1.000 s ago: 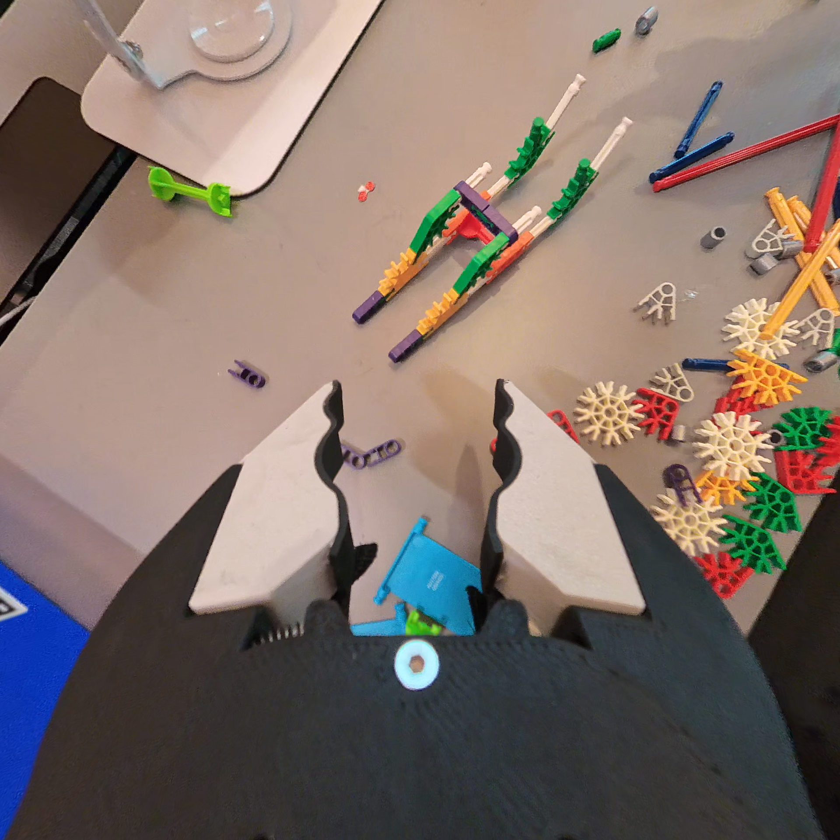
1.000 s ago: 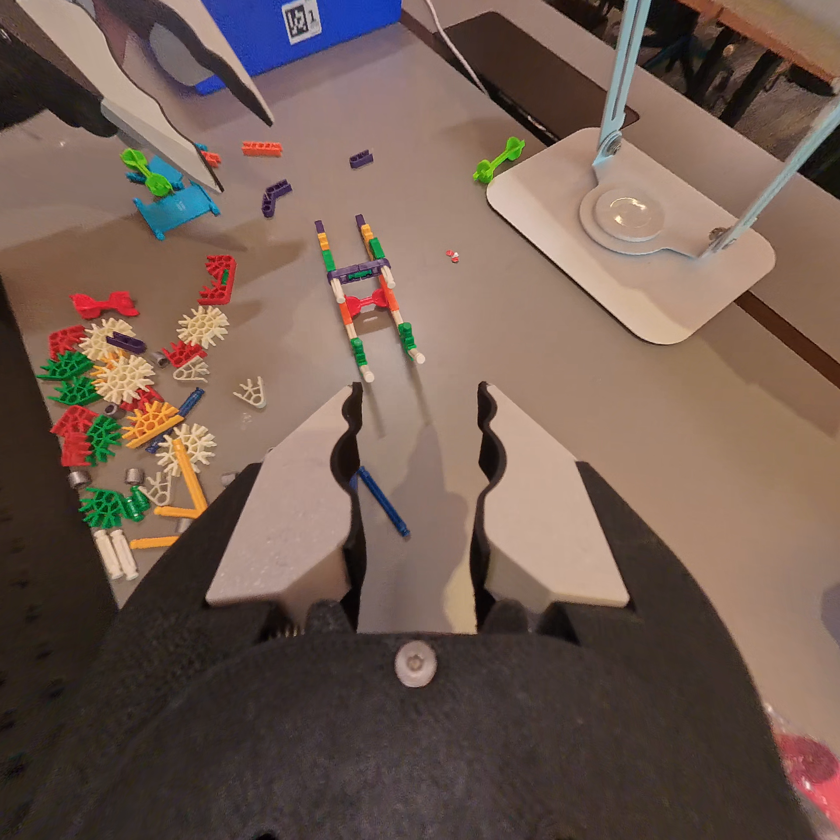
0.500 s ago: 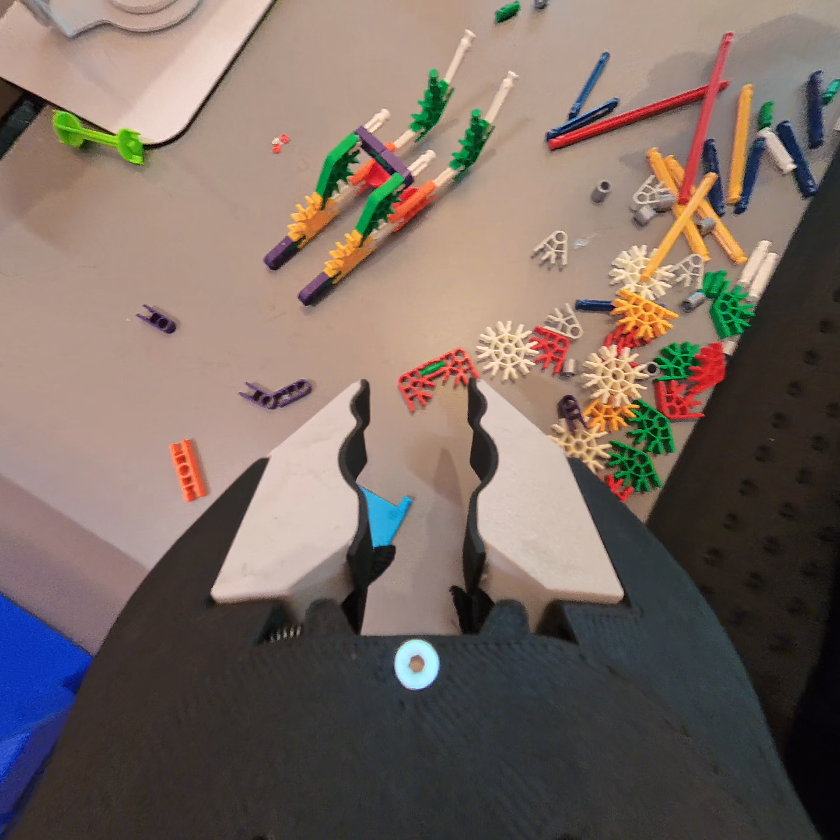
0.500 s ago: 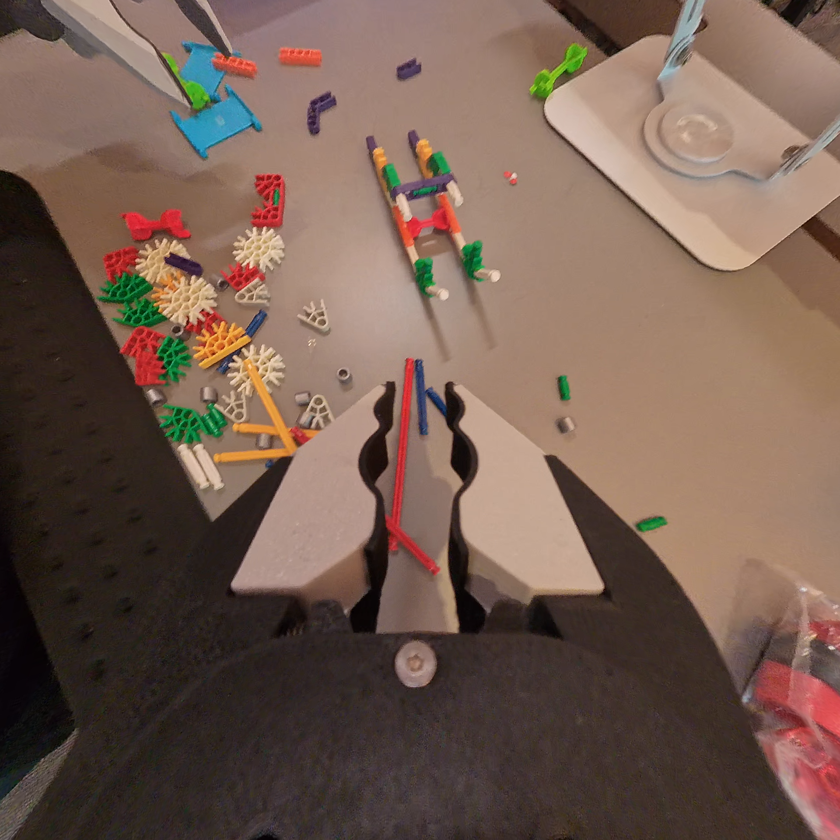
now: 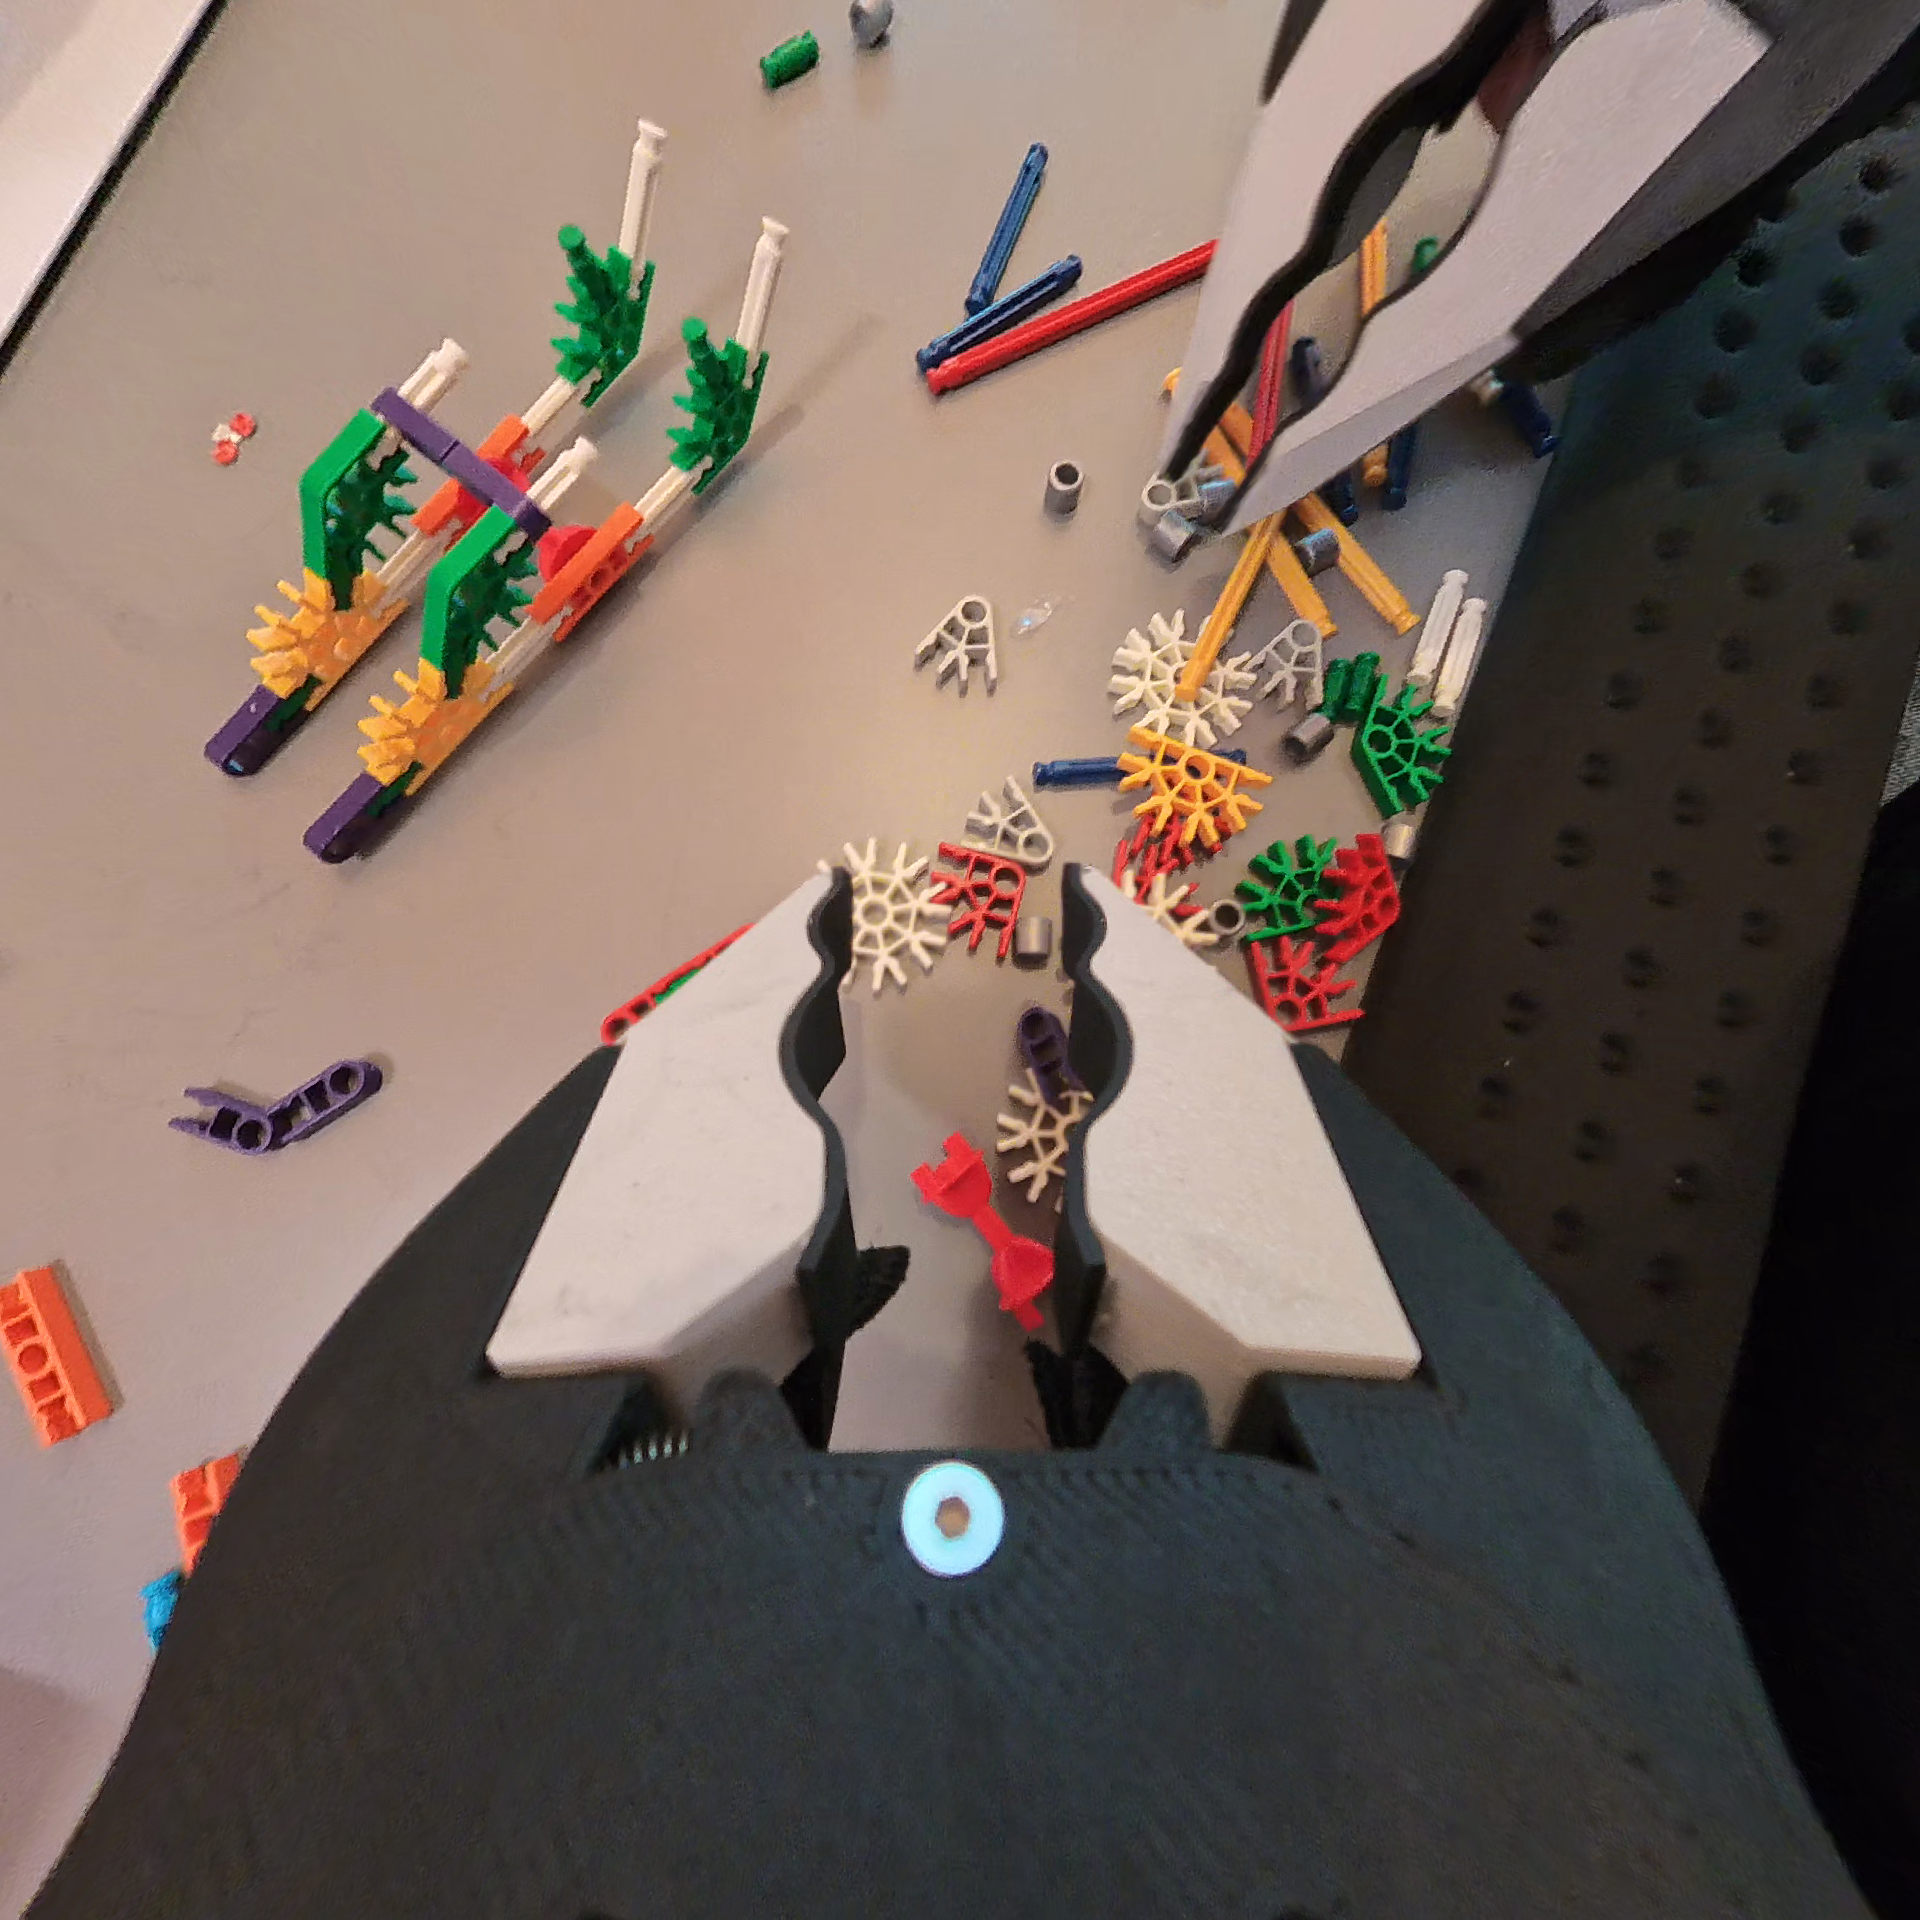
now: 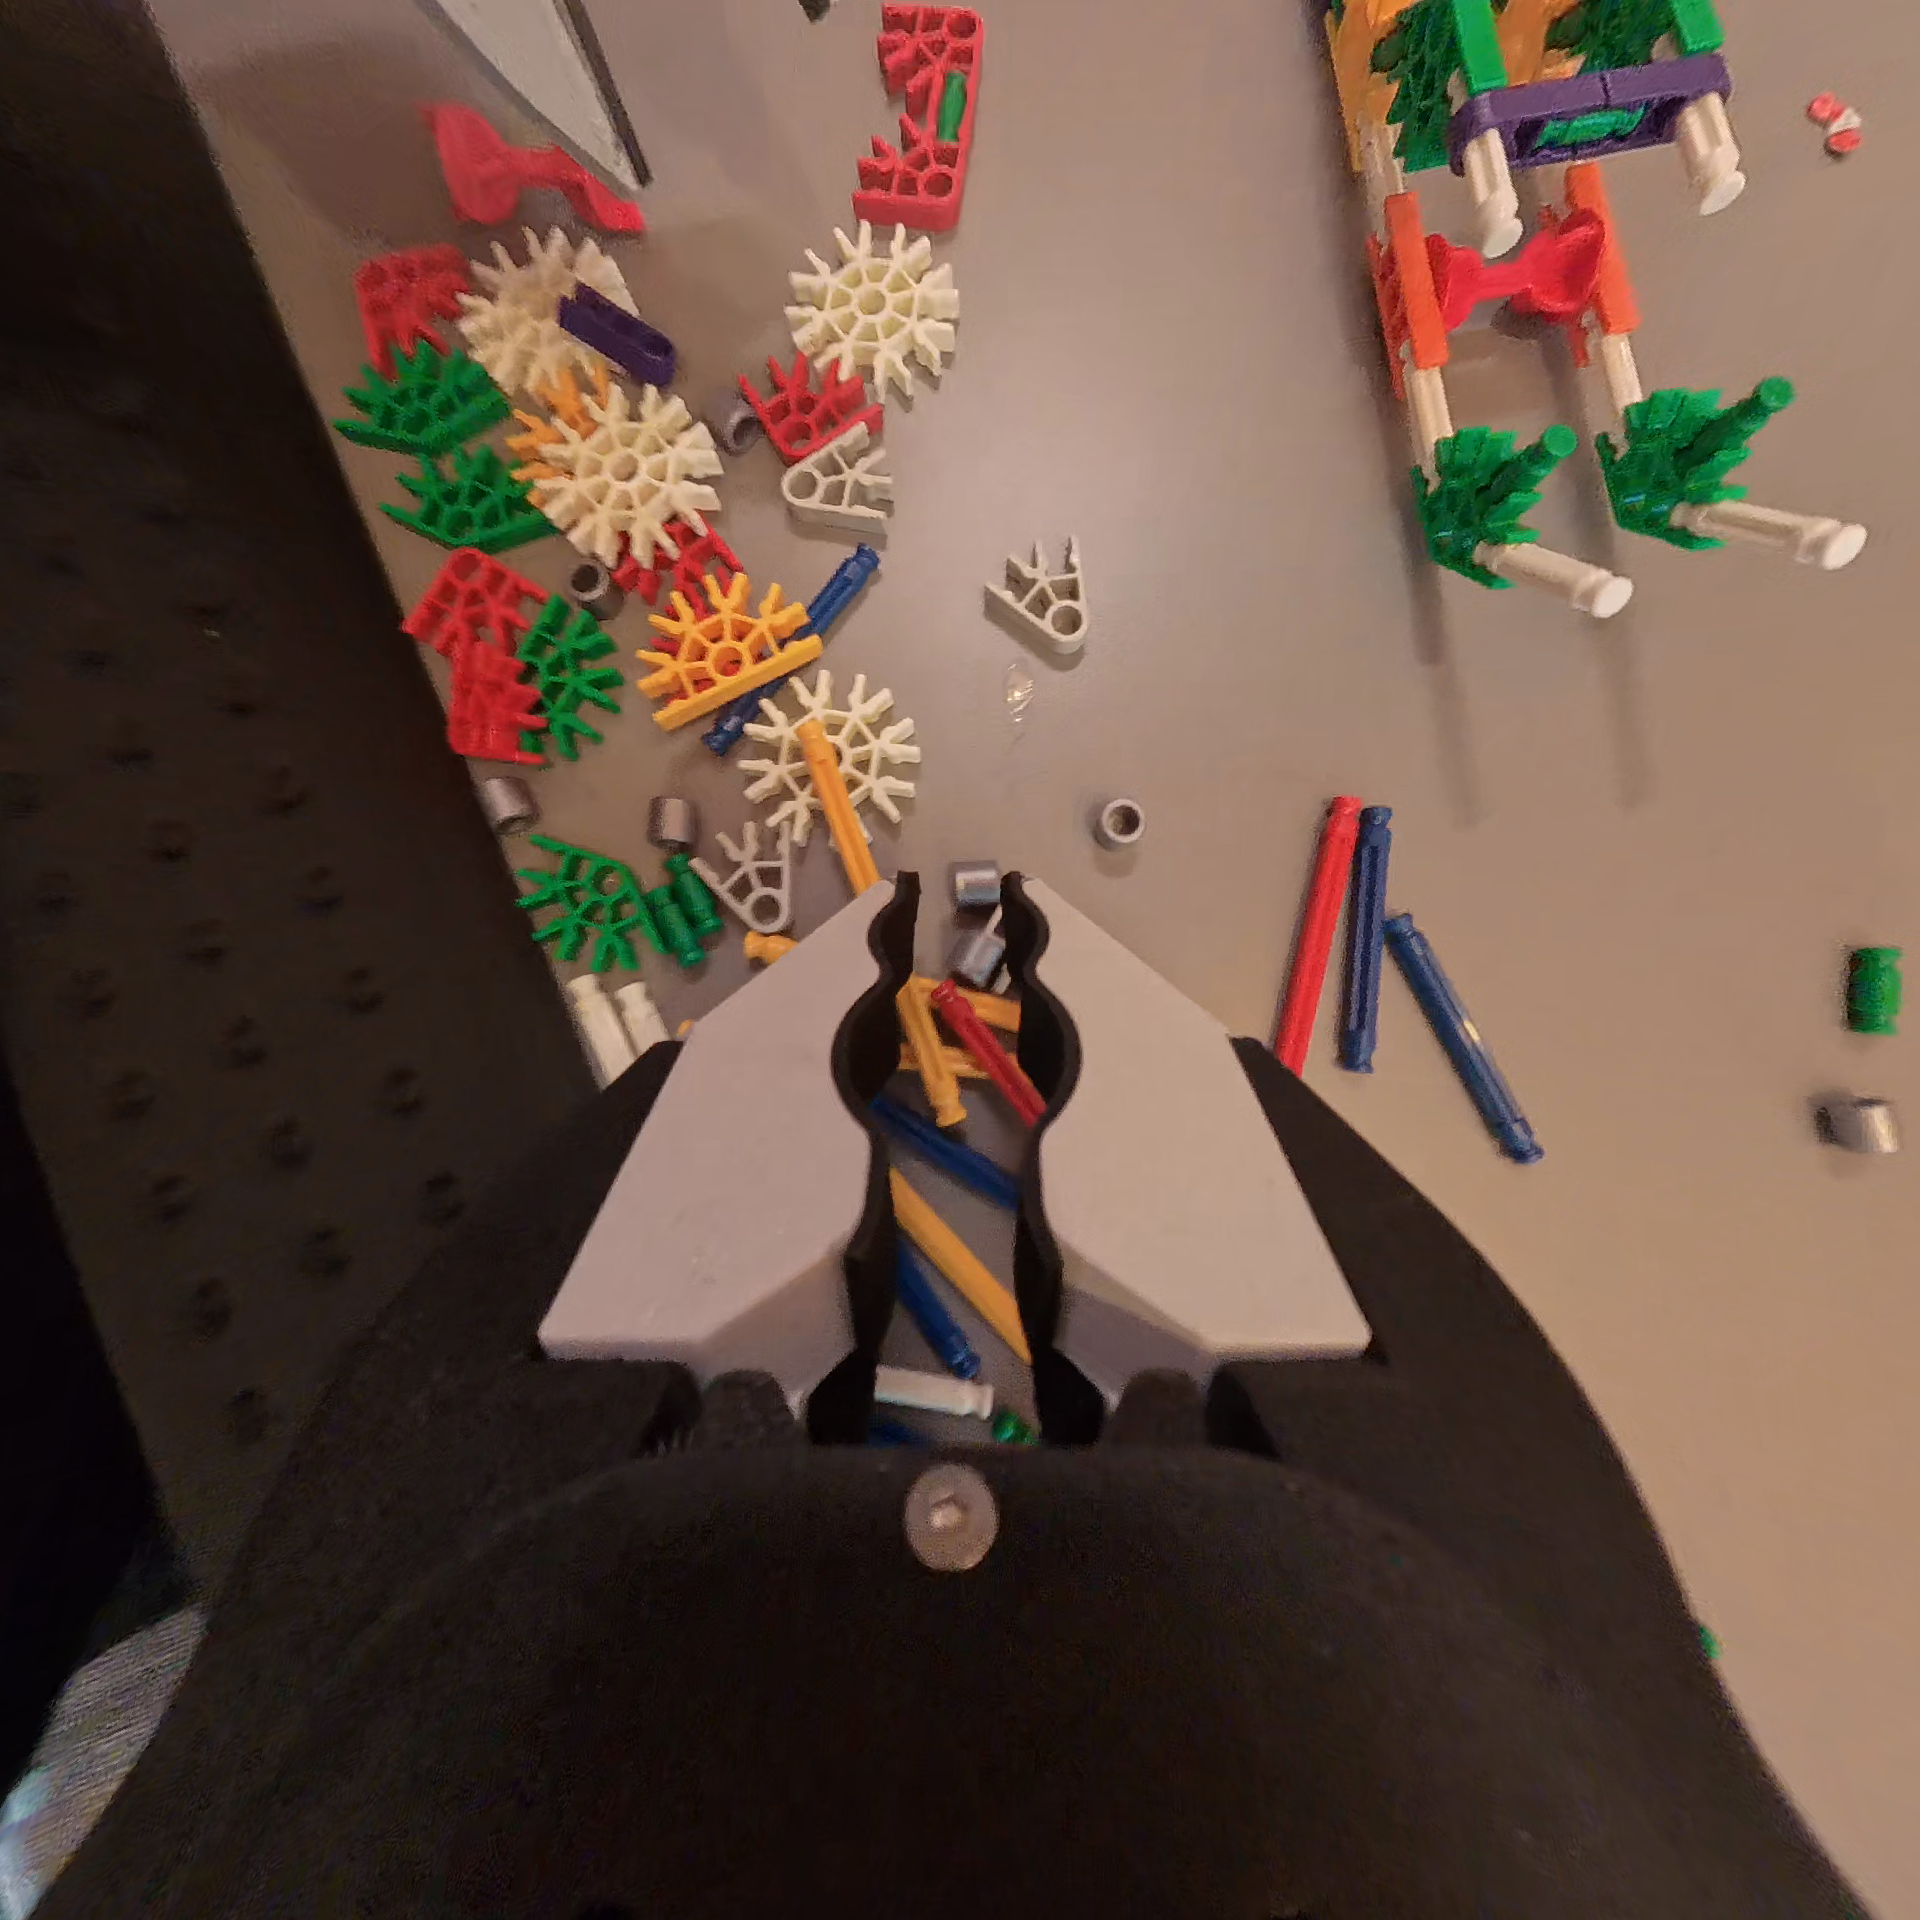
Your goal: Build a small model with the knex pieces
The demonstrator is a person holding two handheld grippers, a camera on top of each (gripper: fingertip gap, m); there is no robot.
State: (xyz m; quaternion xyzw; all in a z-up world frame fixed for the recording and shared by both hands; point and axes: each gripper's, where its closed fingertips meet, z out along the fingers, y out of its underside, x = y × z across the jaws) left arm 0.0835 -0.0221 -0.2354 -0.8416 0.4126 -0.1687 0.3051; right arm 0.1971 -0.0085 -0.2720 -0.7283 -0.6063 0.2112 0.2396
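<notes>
My left gripper [image 5: 951,894] is open, low over a pile of connectors. Between its fingers lie a white snowflake connector [image 5: 888,925], a red connector [image 5: 982,904], a grey spacer [image 5: 1032,940] and a red bow-shaped piece [image 5: 987,1236]. My right gripper [image 6: 958,888] has only a narrow gap and sits low over crossed yellow, blue and red rods [image 6: 961,1049]. A small grey spacer [image 6: 974,888] lies between its tips, close to the right finger and not clamped. It also shows at the top right of the left wrist view [image 5: 1205,499].
A built frame of green, orange, purple and white parts [image 5: 468,540] lies on the grey table, also in the right wrist view [image 6: 1507,281]. Loose red and blue rods [image 6: 1314,925] lie beside it. A black perforated mat [image 5: 1662,727] borders the pile. An orange brick [image 5: 47,1351] and purple link [image 5: 275,1112] lie to the left. Spacing between my two grippers at the tips: around 12 centimeters.
My left gripper moved right, from over the blue panel to over the connector pile. My right gripper moved down and toward the rod pile, and its jaws narrowed.
</notes>
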